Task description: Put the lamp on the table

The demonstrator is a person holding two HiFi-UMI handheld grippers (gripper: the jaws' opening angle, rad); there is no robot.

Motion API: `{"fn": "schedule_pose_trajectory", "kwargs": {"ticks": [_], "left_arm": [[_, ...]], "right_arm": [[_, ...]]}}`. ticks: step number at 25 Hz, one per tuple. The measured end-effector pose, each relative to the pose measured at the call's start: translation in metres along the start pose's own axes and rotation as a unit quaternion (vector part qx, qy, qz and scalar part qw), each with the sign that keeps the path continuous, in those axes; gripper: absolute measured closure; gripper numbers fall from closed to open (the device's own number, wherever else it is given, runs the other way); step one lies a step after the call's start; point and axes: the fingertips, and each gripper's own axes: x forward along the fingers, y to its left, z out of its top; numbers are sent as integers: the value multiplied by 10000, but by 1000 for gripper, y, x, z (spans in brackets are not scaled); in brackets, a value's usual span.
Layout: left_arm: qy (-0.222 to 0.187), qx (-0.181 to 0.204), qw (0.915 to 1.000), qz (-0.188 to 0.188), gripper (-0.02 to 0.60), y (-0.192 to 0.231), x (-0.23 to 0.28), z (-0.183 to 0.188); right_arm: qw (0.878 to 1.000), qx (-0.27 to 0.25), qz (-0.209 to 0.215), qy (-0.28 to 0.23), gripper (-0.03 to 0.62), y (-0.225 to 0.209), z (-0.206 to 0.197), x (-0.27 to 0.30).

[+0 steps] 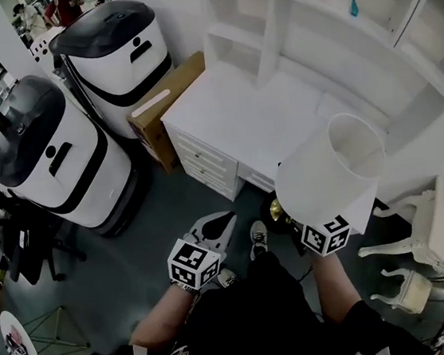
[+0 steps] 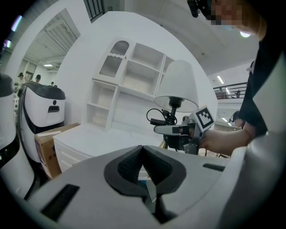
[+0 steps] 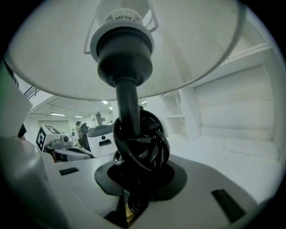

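Observation:
The lamp has a white shade and a dark stem with its black cord wound round it. A bit of its gold base shows below the shade. My right gripper is shut on the stem and holds the lamp upright in the air, in front of the white table. The left gripper view shows the same lamp and the right gripper from the side. My left gripper hangs lower left of the lamp, its jaws shut with nothing between them.
The table carries a white hutch of shelves with a small blue item. A cardboard box and two white-and-black machines stand to the left. A white ornate chair is at the right.

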Motion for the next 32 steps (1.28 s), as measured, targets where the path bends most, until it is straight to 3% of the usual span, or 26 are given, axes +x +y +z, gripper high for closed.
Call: {"fn": "schedule_pose_trajectory", "kwargs": {"ticks": [17, 32], "left_arm": [[53, 273, 9994, -191, 574, 15, 67, 34], [188, 128, 9991, -349, 575, 48, 153, 50]], "right_arm": [[9999, 66, -69, -107, 502, -65, 23, 25], [10000, 42, -36, 51, 502, -145, 37, 73]]}}
